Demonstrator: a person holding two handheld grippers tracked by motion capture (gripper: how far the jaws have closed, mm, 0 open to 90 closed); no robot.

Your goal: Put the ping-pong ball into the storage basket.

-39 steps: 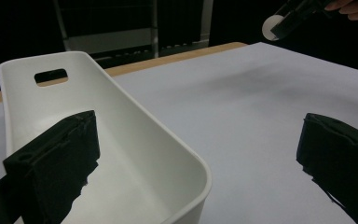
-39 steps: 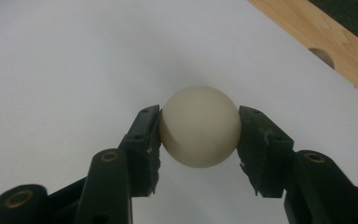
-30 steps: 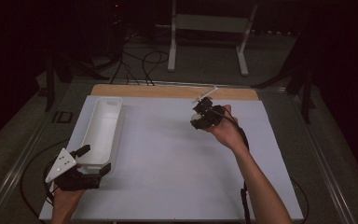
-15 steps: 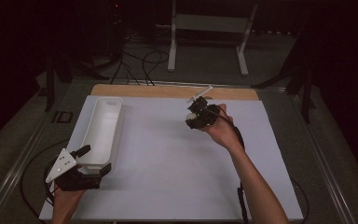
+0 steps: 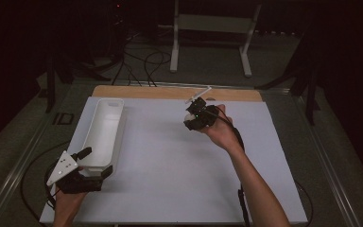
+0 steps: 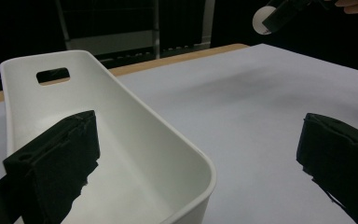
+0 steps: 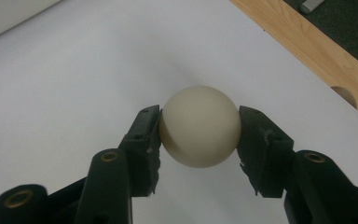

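Step in hand, as judged: carrying a ball to the bin. The right gripper (image 5: 194, 119) is lifted over the far middle of the white sheet (image 5: 179, 179), jaws closed onto the ball (image 7: 199, 126); in the right gripper view the two pads press it at opposite sides, roughly on its widest line, with clear air and a soft shadow on the sheet below it. In the high view the ball itself is mostly hidden by the gripper body. The bin (image 5: 103, 135) lies along the left side of the sheet, long axis running away from the person, nothing seen inside it. The left gripper (image 5: 82, 175) sits at the bin's near end, jaws wide open and gripping nothing; in the left gripper view one jaw stands inside the bin (image 6: 121, 135) and the other outside it, well off the near wall. Next move, as judged: sweep the right gripper leftward until the ball is above the bin's interior, lower it, then open. Left gripper may need to close on the wall to steady the bin. Risk: a smooth round ball can slip if the grip loosens.
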